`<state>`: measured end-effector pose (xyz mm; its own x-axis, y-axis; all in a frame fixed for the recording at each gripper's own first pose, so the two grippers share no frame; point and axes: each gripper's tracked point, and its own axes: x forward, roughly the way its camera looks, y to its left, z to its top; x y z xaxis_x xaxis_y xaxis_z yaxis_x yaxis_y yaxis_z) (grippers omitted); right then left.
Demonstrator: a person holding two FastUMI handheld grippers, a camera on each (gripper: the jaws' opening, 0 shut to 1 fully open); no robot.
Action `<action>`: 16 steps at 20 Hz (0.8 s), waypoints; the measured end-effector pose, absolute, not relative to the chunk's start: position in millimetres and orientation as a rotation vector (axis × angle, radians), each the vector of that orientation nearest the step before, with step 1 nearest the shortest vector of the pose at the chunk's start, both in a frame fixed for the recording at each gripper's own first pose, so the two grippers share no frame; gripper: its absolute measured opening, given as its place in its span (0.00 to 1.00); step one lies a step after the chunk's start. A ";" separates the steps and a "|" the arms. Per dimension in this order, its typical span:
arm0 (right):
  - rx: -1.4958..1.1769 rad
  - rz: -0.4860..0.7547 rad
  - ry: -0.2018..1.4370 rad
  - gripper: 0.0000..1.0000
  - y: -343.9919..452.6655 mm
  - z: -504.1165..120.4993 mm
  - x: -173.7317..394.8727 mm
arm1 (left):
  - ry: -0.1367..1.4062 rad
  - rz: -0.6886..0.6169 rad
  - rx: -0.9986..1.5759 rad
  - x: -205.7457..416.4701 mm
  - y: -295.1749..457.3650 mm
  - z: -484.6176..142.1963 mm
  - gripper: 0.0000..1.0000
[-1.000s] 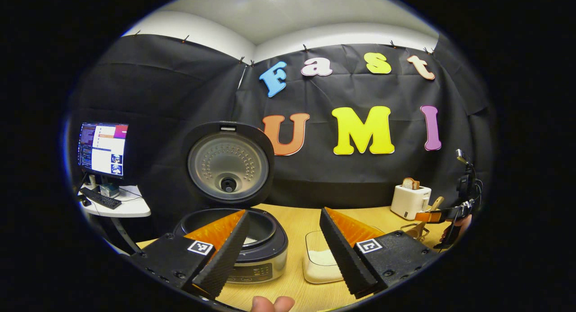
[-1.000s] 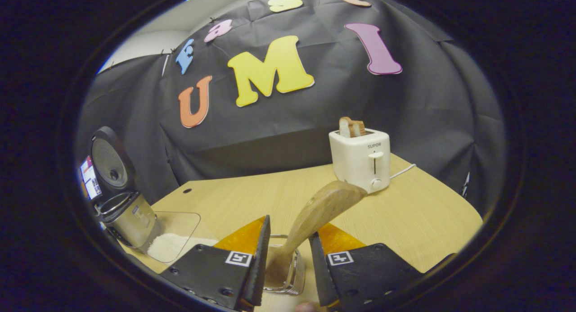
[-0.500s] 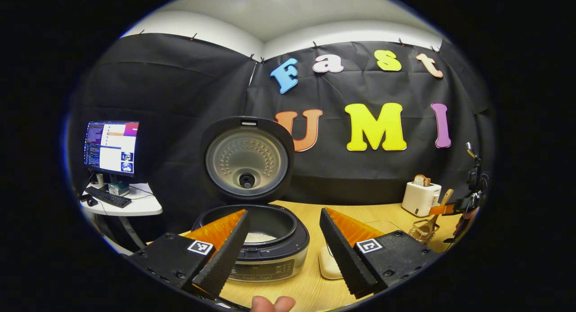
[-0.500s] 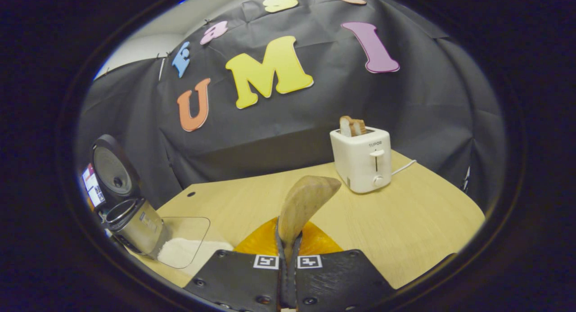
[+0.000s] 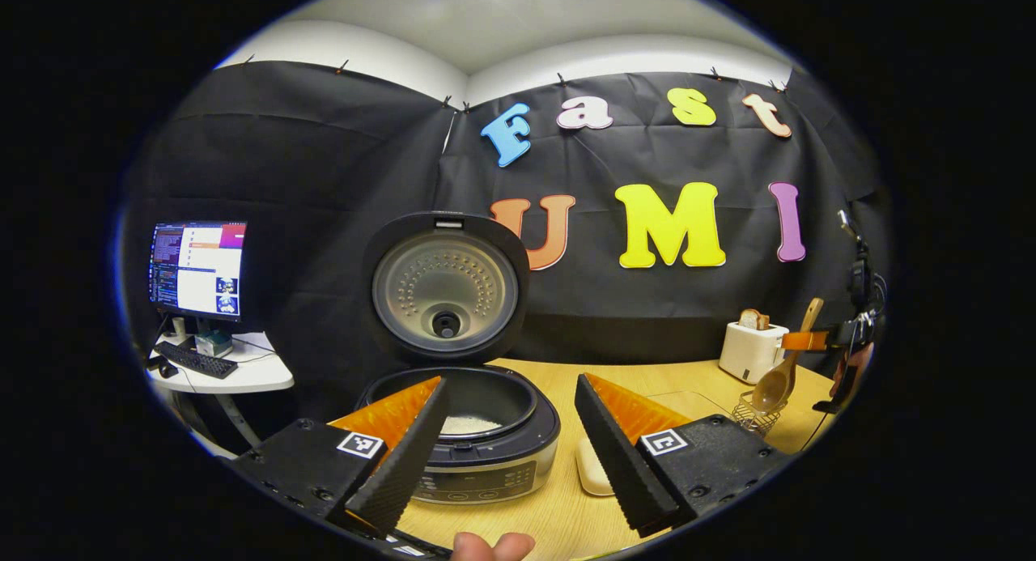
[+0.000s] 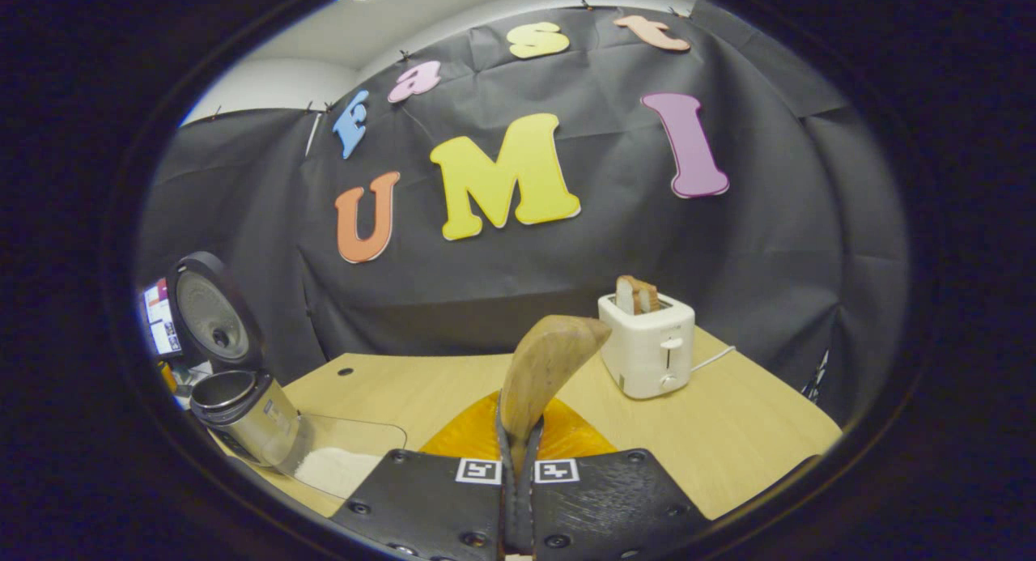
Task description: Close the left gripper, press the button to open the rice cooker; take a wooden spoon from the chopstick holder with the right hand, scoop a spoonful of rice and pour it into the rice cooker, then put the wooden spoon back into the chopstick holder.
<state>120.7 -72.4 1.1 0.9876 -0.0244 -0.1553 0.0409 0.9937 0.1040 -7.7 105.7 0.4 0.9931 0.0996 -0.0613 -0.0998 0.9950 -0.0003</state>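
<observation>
The rice cooker (image 5: pixel 477 452) stands open with its lid (image 5: pixel 443 284) upright and a little rice in the pot. My left gripper (image 5: pixel 510 464) hovers open just in front of it, holding nothing. My right gripper (image 6: pixel 518 464) is shut on the wooden spoon (image 6: pixel 544 367), whose wide end juts out past the fingertips. In the left gripper view, the right gripper (image 5: pixel 803 340) holds the spoon (image 5: pixel 779 379) tilted above the wire chopstick holder (image 5: pixel 751 415). The clear rice container (image 6: pixel 344 464) lies beside the cooker (image 6: pixel 243 415).
A white toaster (image 6: pixel 647 354) with bread stands at the back right of the wooden table (image 6: pixel 728 439). A monitor (image 5: pixel 197 268) and keyboard sit on a small side desk to the left of the cooker. A person's fingertips (image 5: pixel 490 545) show at the bottom edge.
My right gripper shut on the spoon in the holder, then lifted it clear of the holder. My left gripper stayed open and shifted slightly left in front of the cooker.
</observation>
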 end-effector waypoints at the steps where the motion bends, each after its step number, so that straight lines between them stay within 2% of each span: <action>1: 0.093 -0.026 0.142 0.00 -65.4 11.7 120.1 | 0.063 0.094 0.004 -8.4 105.7 0.6 0.99; 4: 0.038 0.001 0.104 0.00 -36.6 42.5 124.3 | 0.056 0.091 0.020 -11.5 111.7 3.9 0.99; 8: -0.001 0.086 0.097 0.02 24.7 50.9 134.1 | 0.059 0.112 0.049 -14.0 127.2 3.3 0.99; 13: -0.050 0.180 0.180 0.00 88.9 9.9 147.5 | 0.067 0.116 0.093 -14.9 135.0 0.7 0.99; 16: -0.114 0.181 0.269 0.00 104.8 -37.0 157.0 | 0.062 0.122 0.119 -16.5 137.4 1.6 0.99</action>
